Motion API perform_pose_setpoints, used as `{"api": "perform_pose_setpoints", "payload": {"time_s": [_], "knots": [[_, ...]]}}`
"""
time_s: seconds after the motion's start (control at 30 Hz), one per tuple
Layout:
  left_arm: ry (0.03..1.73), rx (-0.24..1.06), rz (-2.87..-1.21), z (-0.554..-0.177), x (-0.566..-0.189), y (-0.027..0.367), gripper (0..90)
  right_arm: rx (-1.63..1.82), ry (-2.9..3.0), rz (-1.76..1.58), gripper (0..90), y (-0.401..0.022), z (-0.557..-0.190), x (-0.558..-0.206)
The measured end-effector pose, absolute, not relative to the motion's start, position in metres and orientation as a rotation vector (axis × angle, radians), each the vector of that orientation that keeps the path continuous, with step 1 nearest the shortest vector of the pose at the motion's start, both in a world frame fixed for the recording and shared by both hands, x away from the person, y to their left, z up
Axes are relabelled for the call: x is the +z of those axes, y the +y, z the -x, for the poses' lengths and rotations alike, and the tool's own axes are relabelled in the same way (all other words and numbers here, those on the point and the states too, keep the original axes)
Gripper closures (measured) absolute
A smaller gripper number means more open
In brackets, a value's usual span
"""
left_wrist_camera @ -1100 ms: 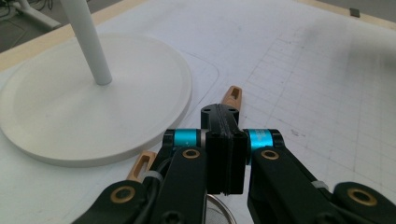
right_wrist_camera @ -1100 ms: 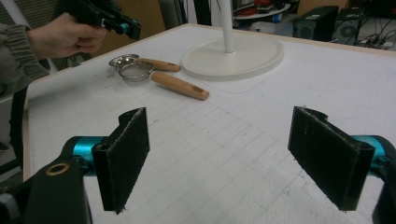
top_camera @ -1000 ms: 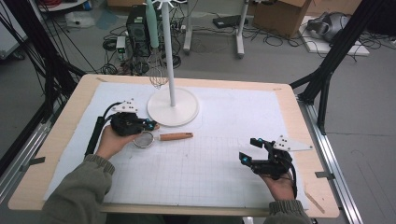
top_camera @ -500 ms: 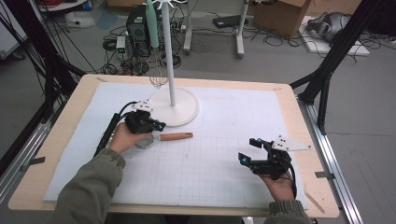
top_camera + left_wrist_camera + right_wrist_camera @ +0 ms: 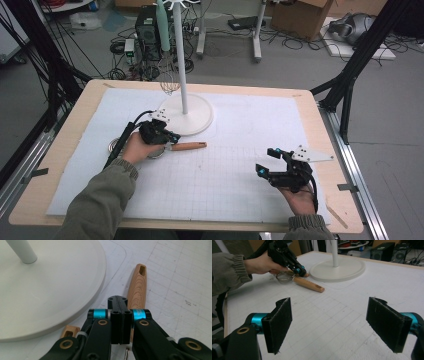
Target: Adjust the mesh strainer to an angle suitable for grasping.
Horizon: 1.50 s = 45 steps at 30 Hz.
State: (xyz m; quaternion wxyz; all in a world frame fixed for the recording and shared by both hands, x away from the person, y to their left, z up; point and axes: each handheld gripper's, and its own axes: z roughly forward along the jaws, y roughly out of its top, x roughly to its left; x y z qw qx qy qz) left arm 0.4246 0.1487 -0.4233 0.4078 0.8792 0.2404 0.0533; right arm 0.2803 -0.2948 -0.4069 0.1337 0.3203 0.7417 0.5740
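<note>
Left gripper (image 5: 119, 305) is clamped tight beside the wooden handle (image 5: 137, 287), whose engraving is too blurry to read; right gripper (image 5: 329, 322) gapes wide, holding nothing.

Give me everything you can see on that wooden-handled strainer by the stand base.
The strainer lies flat on the white gridded mat, just in front of the white stand base. Its light wooden handle has visible grain, a slotted hanging hole at the end and small printing along it; its round metal rim sits by the hand. The left gripper, jaws shut, is down on it where handle meets rim. Whether it is pinched is hidden.
</note>
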Motion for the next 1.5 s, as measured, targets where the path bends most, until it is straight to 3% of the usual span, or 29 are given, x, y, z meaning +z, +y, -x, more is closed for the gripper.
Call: {"api": "perform_pose_setpoints", "payload": {"time_s": [1.5], "knots": [[0.565,0.097,-2.331,-0.4227,-0.4233,0.1459,89.6,1.676,2.143,-0.936,19.7,-0.2957,-0.2789,-0.4061]]}}
